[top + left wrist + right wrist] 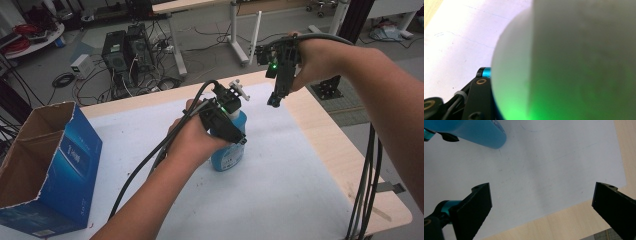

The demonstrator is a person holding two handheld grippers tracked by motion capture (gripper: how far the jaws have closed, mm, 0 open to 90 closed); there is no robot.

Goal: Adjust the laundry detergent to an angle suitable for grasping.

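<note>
Left forearm enters from the bottom edge and angles up toward mid-table; its hand [192, 142] wraps the left gripper [235, 132], whose jaws are clamped, pointing right and downward. Right forearm enters from the right edge, raised above the far table edge; its hand [312, 57] holds the right gripper [273, 101] pointing down, jaws spread wide apart in its own view [541, 205].

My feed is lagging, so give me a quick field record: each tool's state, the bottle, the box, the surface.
left tool: shut on the blue bottle, gripping its upper body
right tool: open, jaws wide apart, raised above the far right part of the table, holding nothing
blue bottle: upright on the sheet, white spray head on top
cardboard box: open top, at the table's left edge
white sheet: covers most of the wooden table
</note>
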